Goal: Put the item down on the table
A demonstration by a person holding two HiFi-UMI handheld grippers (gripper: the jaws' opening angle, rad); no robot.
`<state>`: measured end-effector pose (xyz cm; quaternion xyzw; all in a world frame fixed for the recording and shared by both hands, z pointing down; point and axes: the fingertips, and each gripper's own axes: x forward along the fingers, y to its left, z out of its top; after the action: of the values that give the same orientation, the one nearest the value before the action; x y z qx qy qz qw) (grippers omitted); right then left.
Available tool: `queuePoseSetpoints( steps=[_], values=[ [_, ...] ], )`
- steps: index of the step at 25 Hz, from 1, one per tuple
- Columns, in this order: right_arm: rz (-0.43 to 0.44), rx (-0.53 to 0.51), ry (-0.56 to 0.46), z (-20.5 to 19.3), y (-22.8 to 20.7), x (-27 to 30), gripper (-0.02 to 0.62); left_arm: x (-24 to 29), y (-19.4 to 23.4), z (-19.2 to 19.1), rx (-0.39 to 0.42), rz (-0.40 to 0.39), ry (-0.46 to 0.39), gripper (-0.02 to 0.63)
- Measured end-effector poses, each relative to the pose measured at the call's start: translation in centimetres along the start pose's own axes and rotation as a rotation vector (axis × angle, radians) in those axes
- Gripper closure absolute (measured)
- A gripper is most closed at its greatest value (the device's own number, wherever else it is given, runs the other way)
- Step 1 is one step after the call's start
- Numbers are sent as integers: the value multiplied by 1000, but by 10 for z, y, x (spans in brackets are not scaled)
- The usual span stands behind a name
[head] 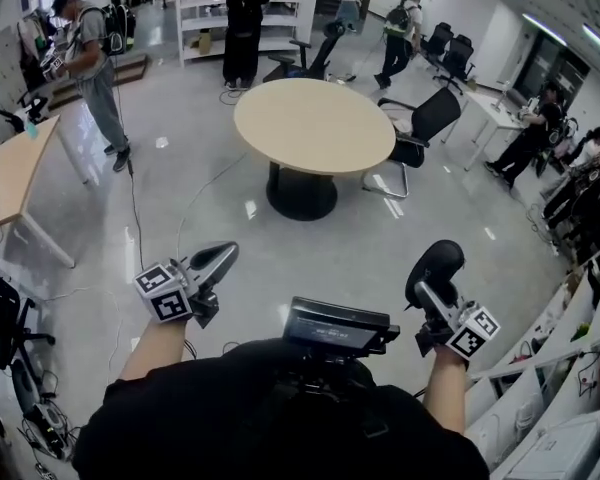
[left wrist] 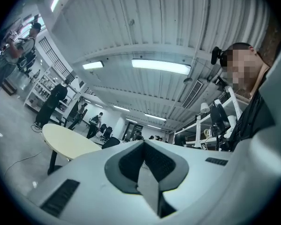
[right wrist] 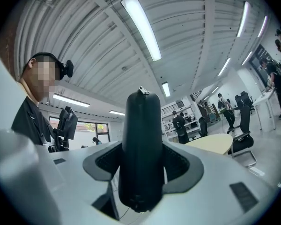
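Round table (head: pixel 315 128) is seen well ahead; a dark case (right wrist: pixel 139 149) is clamped in the right gripper (head: pixel 432 286), the left gripper (head: pixel 218 258) closed on nothing. Released early, it could be dropped on the floor (head: pixel 180 203).

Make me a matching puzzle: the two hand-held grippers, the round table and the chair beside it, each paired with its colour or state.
Things:
1. left gripper
2. right gripper
3. round table
4. office chair

Colours or states:
A. shut on a black pouch
B. beige top
C. jaws together, nothing between them
D. black, empty seat

Pairs: 1-C, 2-A, 3-B, 4-D.
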<state>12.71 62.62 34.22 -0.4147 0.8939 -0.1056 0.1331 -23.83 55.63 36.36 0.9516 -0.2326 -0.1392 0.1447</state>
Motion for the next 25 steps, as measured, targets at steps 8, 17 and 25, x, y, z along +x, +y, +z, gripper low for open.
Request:
queuePoseSetpoints(
  steps=[8, 17, 25],
  values=[
    [-20, 2, 31, -16, -10, 105, 328, -15, 104, 34, -27, -7, -11, 606],
    [27, 26, 48, -16, -72, 151, 328, 11, 151, 24, -43, 62, -6, 606],
    [157, 58, 49, 5, -193, 183, 328, 91, 171, 22, 11, 194, -61, 604]
  ],
)
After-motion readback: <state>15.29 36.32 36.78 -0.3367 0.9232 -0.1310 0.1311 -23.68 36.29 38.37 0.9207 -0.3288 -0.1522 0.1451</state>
